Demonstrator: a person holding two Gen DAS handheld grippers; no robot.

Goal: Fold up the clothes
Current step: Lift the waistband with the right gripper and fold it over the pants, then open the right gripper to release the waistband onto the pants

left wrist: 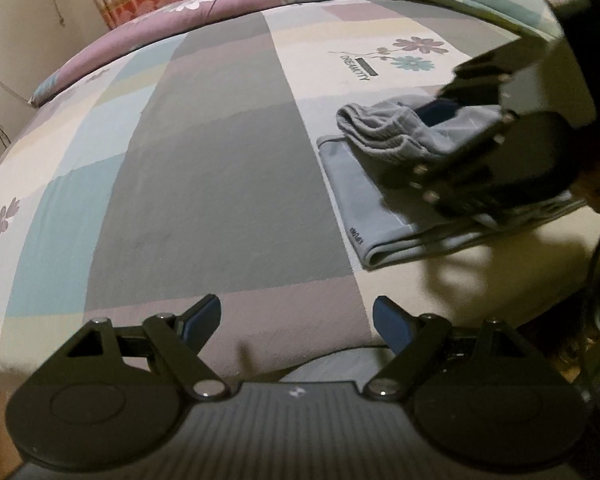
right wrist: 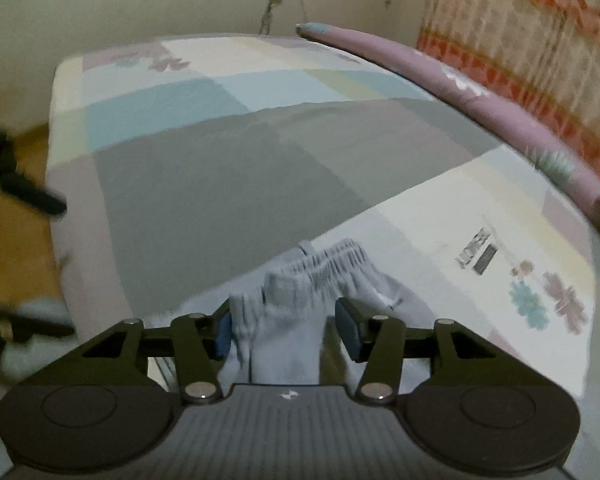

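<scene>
grey shorts between the right jaws, left gripper empty

in the left wrist view, the left gripper hangs over the near edge of the bed, its jaws spread wide with nothing between them, only the patchwork sheet below. the pillow lies along the far edge. further right, the shorts lie on the sheet, well apart from the left gripper: a flat folded layer below and a bunched ribbed waistband on top. the right gripper reaches over them from the right, one blue pad showing against the cloth.

in the right wrist view, the left gripper is a dark blur at the left edge. the shorts rise between the right gripper's jaws. the left pad lies against the cloth; the right pad stands apart from it, with a gap showing. the jaws are partly spread, not pinching the cloth. the waistband bunches just beyond the fingertips. the printed flowers sit on the sheet to the right.
</scene>
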